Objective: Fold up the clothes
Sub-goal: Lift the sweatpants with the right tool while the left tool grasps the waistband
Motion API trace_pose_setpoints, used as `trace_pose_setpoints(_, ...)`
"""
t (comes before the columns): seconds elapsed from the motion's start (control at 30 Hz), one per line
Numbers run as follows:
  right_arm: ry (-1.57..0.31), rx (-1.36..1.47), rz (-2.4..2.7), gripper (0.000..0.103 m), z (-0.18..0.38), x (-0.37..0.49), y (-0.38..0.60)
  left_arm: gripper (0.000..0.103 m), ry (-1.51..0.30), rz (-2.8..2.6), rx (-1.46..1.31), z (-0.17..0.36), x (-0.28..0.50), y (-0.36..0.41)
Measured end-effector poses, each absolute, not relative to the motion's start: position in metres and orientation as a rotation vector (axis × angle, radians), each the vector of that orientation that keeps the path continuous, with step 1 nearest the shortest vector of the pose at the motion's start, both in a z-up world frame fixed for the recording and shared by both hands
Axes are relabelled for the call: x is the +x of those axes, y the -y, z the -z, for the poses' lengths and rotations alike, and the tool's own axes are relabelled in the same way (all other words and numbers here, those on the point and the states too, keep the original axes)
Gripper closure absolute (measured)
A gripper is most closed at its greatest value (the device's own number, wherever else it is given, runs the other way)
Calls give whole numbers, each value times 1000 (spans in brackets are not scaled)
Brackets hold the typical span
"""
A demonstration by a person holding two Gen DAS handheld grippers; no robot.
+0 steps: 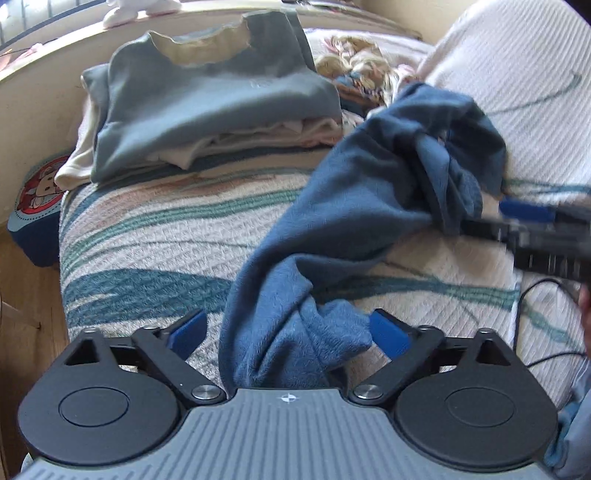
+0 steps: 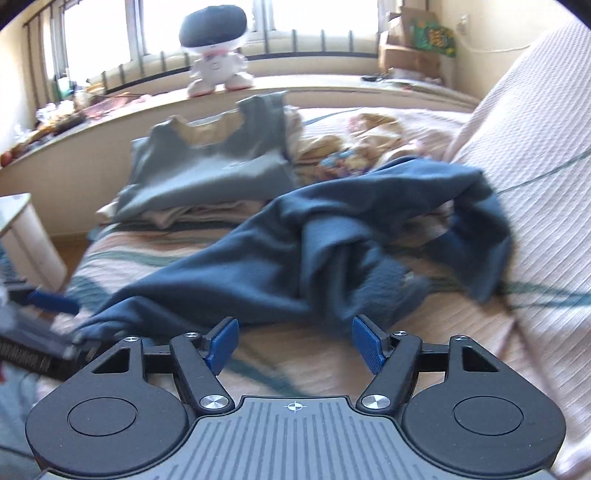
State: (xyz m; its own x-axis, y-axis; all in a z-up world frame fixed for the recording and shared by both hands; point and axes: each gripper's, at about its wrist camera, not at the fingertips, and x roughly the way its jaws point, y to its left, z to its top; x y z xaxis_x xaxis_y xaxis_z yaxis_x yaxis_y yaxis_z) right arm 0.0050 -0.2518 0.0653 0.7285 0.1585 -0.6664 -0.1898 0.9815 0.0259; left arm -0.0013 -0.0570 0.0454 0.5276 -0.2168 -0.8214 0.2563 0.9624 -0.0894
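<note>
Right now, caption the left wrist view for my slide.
Open left tool straddles crumpled blue garment beside folded stack.

One crumpled blue garment, one folded stack

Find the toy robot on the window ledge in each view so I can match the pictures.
Left wrist view: the toy robot is cut off at the top edge, left of centre; only its feet show.
Right wrist view: it stands whole at top, left of centre, on the ledge.
Shared landmark: the folded grey top, just below the toy in both.
</note>
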Motion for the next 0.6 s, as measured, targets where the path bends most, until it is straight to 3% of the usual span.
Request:
trace_pose_setpoints(0.07,-719,-50,-156,33,-66,17,260,41,-999,291,33,-39,-1,57)
trace_pose_setpoints(0.17,-724,-68,-103,33,-61,33,268,60,-998,284,39,-37,-3,55)
trace_pose_setpoints(0.27,-737,-67,-74,33,-48,46,271,72,-995,284,19,-41,-5,43)
trace_pose_setpoints(0.4,-753,-71,-75,35,-30,56,266,75,-994,272,-7,-42,-6,34)
trace_pose_setpoints(0.47,-760,-72,-93,51,-25,58,262,75,-993,271,-11,-43,-6,32)
trace_pose_setpoints(0.5,-763,-69,-104,71,-23,59,261,75,-991,270,-9,-44,-6,31)
trace_pose_setpoints(0.53,-763,-63,-109,83,-24,58,261,75,-986,267,-10,-45,-6,30)
trace_pose_setpoints(0.6,-762,-49,-120,87,-25,56,260,75,-975,261,-13,-49,-7,28)
